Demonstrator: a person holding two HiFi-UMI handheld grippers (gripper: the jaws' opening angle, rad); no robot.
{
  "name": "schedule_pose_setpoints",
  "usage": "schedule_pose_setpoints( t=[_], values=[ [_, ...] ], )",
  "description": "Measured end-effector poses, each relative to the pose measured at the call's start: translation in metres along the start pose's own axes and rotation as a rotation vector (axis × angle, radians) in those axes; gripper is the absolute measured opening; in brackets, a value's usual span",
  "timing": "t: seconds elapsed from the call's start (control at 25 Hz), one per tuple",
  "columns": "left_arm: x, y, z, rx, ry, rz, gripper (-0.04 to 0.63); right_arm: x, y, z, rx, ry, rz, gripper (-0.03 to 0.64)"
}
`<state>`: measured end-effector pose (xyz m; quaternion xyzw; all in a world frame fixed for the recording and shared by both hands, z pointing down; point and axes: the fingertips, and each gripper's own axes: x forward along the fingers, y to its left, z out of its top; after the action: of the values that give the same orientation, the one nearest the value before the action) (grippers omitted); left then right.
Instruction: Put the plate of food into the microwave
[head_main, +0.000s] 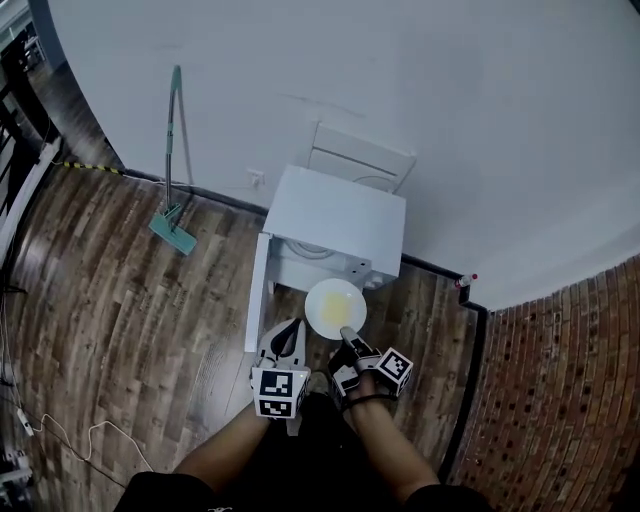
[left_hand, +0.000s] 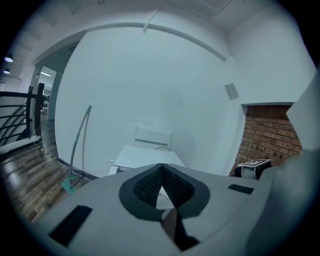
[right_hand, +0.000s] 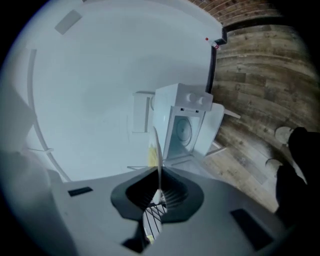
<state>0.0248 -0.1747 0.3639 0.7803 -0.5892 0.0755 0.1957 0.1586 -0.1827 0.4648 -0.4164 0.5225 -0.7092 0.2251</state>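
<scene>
A white plate (head_main: 335, 307) with yellow food hangs just in front of the white microwave (head_main: 340, 210), whose door (head_main: 258, 290) stands swung open to the left. My right gripper (head_main: 349, 339) is shut on the plate's near rim. In the right gripper view the plate (right_hand: 156, 150) shows edge-on between the pads, with the microwave's open cavity (right_hand: 183, 131) beyond it. My left gripper (head_main: 290, 333) hovers beside the plate, to its left and near the open door, with its jaws together and nothing in them. In its own view the left gripper (left_hand: 161, 172) points at the microwave (left_hand: 145, 157).
A green mop (head_main: 172, 160) leans on the white wall left of the microwave. A white panel (head_main: 360, 158) stands behind the microwave. A brick wall (head_main: 560, 380) rises on the right. A cable (head_main: 60, 432) lies on the wood floor at the left. The person's shoe (right_hand: 283, 134) is near.
</scene>
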Motion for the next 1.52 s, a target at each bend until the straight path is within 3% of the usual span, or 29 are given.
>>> schedule_pose_setpoints(
  t=[0.24, 0.4, 0.6, 0.8, 1.04, 1.24, 1.4, 1.52],
  values=[
    [0.029, 0.009, -0.042, -0.043, -0.041, 0.106, -0.003, 0.059, -0.049, 0.014, 0.007, 0.088, -0.051, 0.021],
    [0.051, 0.021, -0.085, -0.016, -0.08, 0.163, -0.003, 0.108, -0.093, 0.036, -0.014, 0.095, -0.008, 0.023],
    [0.075, 0.045, -0.158, -0.03, -0.077, 0.176, -0.003, 0.173, -0.14, 0.061, -0.042, 0.053, 0.031, 0.023],
    [0.095, 0.059, -0.203, -0.035, -0.047, 0.141, -0.003, 0.233, -0.152, 0.087, -0.082, -0.011, 0.068, 0.023],
    [0.115, 0.066, -0.225, 0.011, -0.047, 0.103, -0.003, 0.297, -0.155, 0.104, -0.172, -0.026, 0.068, 0.023],
    [0.124, 0.078, -0.232, -0.007, -0.047, 0.098, -0.003, 0.328, -0.154, 0.12, -0.267, -0.066, 0.073, 0.035],
    [0.128, 0.075, -0.23, 0.004, -0.057, 0.071, -0.003, 0.34, -0.152, 0.127, -0.303, -0.104, 0.027, 0.034],
    [0.125, 0.075, -0.235, -0.048, -0.055, 0.069, -0.003, 0.353, -0.145, 0.134, -0.39, -0.115, 0.029, 0.034]
  ],
)
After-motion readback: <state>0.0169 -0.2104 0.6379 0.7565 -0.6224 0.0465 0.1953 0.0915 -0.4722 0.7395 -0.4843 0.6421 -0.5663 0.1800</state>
